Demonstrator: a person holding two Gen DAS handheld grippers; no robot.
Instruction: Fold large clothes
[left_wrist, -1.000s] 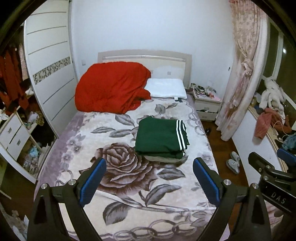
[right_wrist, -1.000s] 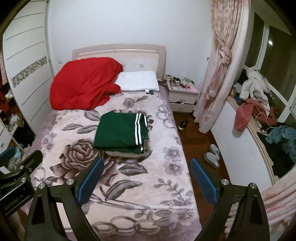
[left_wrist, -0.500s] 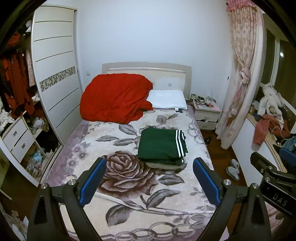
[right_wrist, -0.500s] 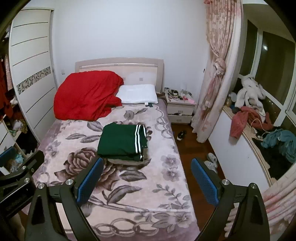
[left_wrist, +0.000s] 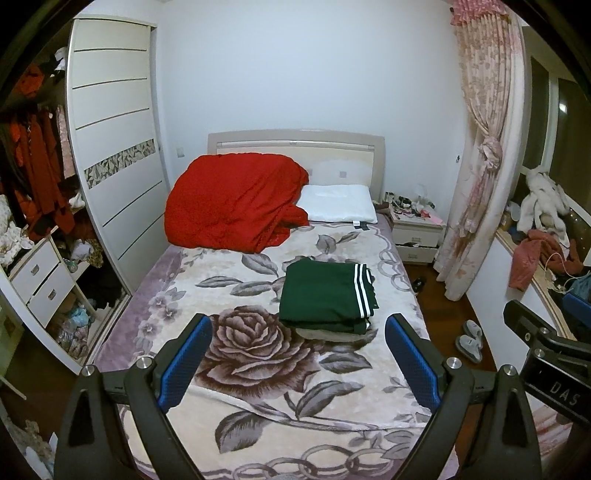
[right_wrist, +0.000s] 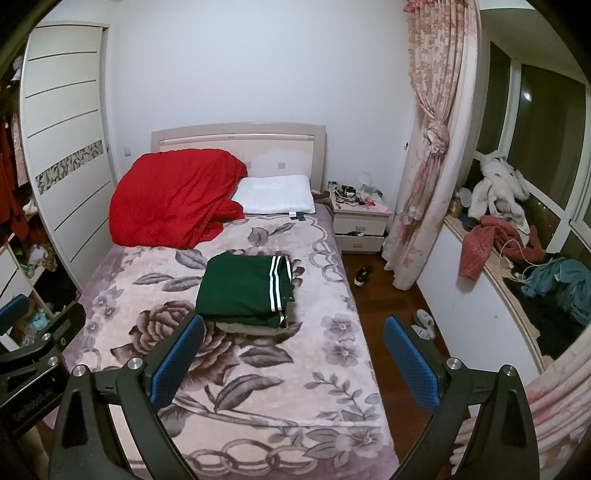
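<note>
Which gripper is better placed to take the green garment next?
Left, slightly. The green garment lies ahead between the left gripper's open fingers; for the right gripper, also open, it lies off toward its left finger. Both are far from it.

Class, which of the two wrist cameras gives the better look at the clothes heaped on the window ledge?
The right wrist view. The clothes heap spreads along the window ledge there: a white fluffy piece, a red one, a teal one. The left wrist view squeezes the clothes heap into its right margin, where the right gripper's body hides the teal piece.
</note>
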